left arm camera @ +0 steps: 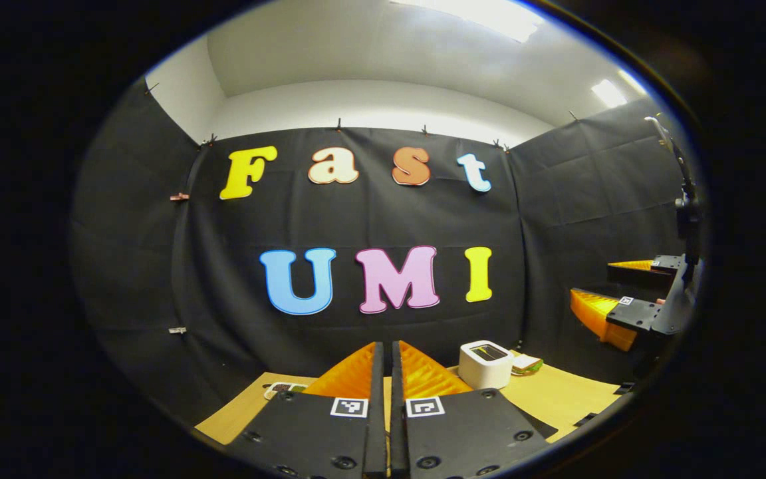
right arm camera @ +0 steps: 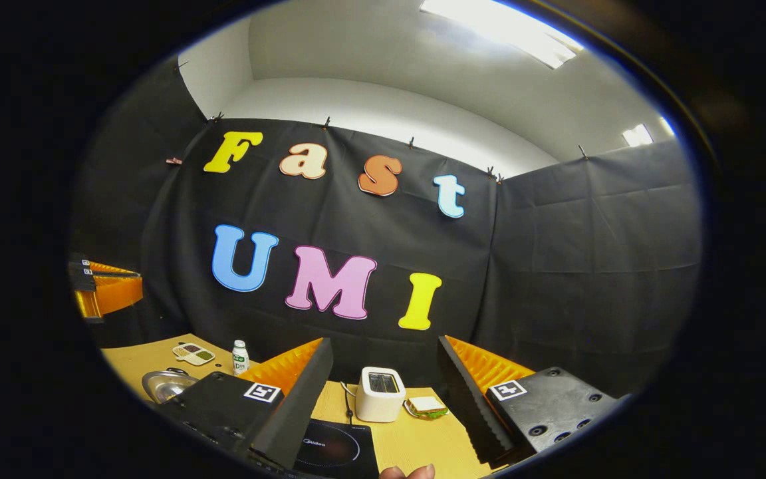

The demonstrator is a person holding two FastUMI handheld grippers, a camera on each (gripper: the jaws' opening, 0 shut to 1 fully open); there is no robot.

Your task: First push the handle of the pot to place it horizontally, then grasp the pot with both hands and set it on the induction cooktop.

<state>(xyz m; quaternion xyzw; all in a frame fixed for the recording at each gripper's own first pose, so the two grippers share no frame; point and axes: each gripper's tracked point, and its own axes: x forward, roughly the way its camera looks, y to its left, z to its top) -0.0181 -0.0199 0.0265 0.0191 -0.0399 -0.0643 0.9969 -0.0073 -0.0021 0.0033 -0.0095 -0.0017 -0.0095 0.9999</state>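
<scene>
The left gripper (left arm camera: 386,372) is held up off the wooden table (left arm camera: 556,392), its two fingers pressed together with nothing between them. The right gripper (right arm camera: 383,372) is also raised above the table, its jaws spread wide apart and empty; it also appears at the right edge of the left gripper view, fingers parted.

Taking the white toaster (right arm camera: 380,394) at the back of the table as the landmark: a sandwich (right arm camera: 427,406) lies just beside it on the right gripper view's right. The black induction cooktop (right arm camera: 336,449) sits directly in front of the toaster, nearer the camera, with a dark cord running from the toaster's side towards it. The pot (right arm camera: 167,384), a shiny metal vessel, rests on the table well to the left of the toaster, partly hidden behind the right gripper's left finger; how its handle lies cannot be told. Behind the pot, still left of the toaster, stand a small white bottle (right arm camera: 241,356) and a flat palette-like tray (right arm camera: 193,353) with coloured patches. A fingertip (right arm camera: 409,472) shows at the bottom edge, in front of the cooktop.
</scene>
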